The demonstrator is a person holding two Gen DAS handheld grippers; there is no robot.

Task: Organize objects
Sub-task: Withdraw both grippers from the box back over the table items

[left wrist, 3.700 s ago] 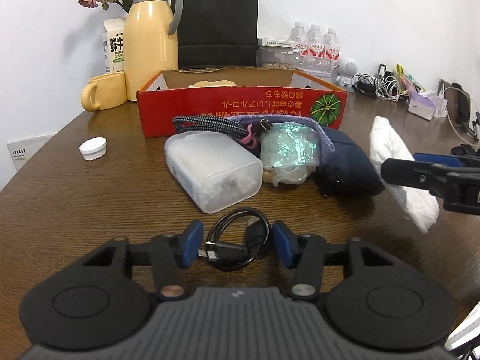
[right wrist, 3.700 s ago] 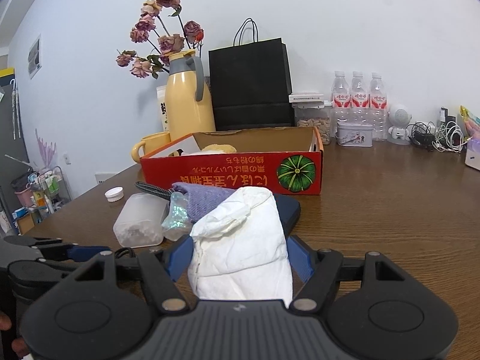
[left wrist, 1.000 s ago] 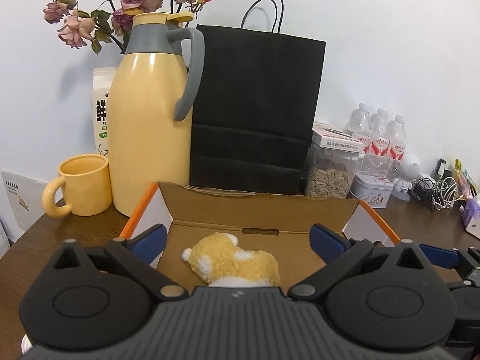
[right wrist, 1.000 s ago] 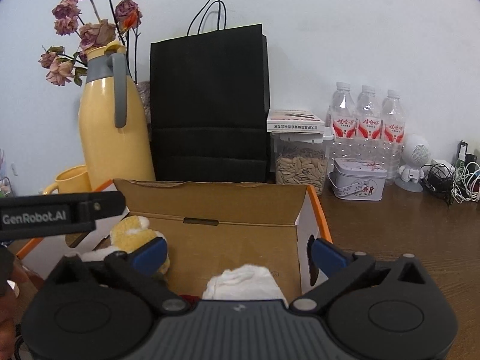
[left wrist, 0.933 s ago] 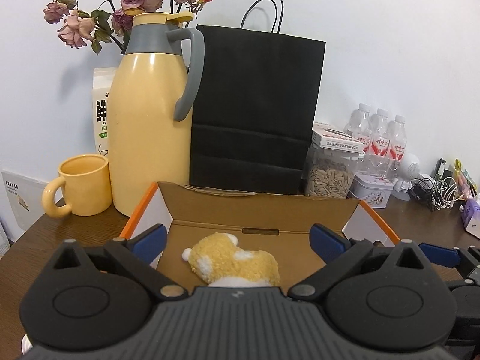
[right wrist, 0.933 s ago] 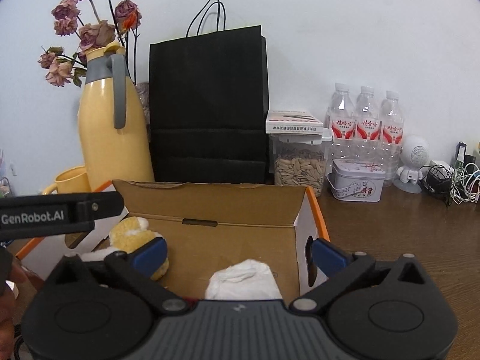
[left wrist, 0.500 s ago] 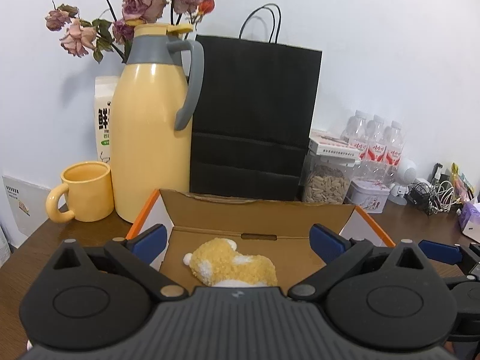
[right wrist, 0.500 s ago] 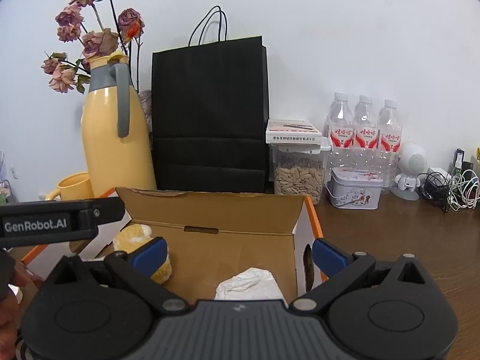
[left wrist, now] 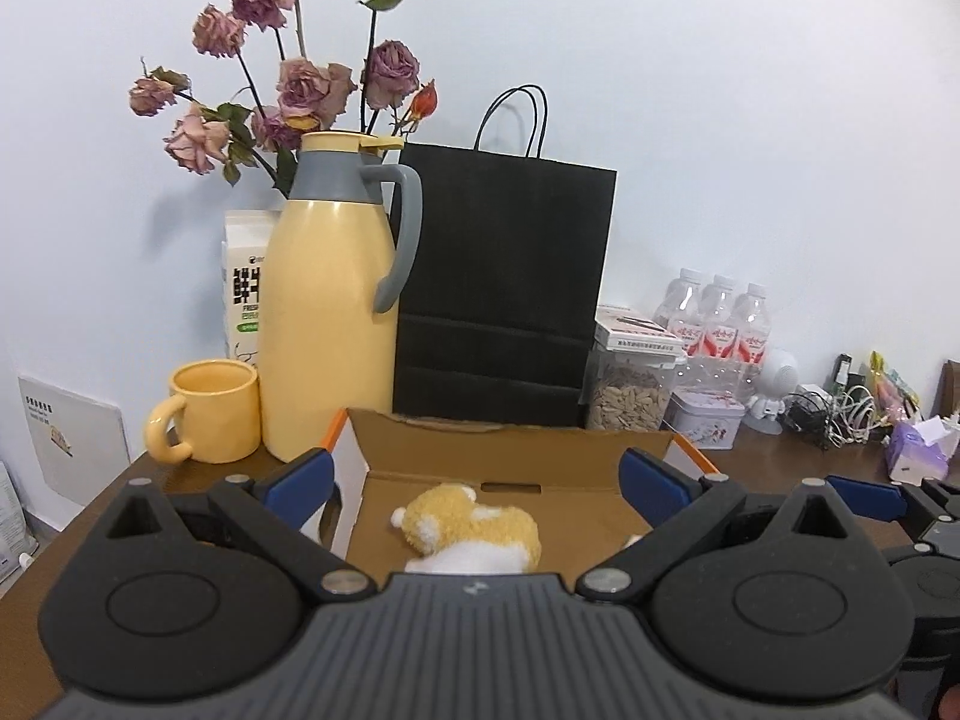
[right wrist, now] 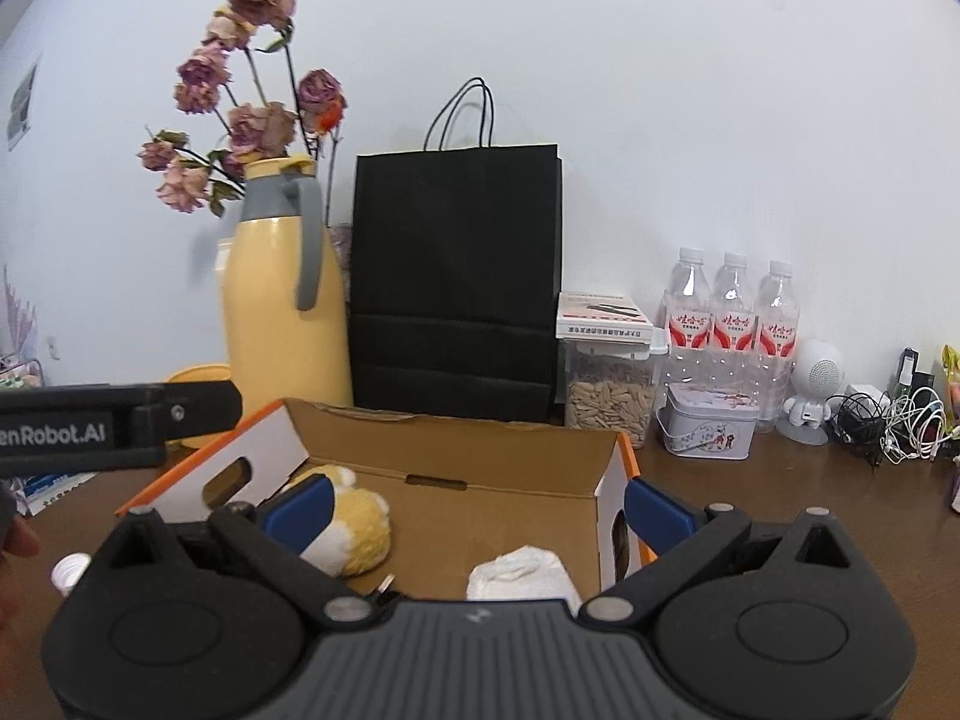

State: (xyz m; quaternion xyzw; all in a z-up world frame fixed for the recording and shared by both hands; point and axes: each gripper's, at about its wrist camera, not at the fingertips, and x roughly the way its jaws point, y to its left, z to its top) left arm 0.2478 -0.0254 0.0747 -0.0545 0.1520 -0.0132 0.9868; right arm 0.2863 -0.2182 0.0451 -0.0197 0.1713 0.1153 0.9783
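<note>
"enRobot.AI" on left tool (right wrist: 120, 429), open cardboard box (right wrist: 456, 456)

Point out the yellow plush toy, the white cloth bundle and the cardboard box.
yellow plush toy (left wrist: 474, 525): left wrist view, on its fuzzy yellow back.
white cloth bundle (right wrist: 519, 576): right wrist view, on its crumpled top.
cardboard box (right wrist: 456, 450): right wrist view, on the inner face of its back wall.

box (right wrist: 456, 462) open above, jug (right wrist: 282, 312) behind

Both wrist views close above cardboard box (left wrist: 510, 450), facing wall; shared.
</note>
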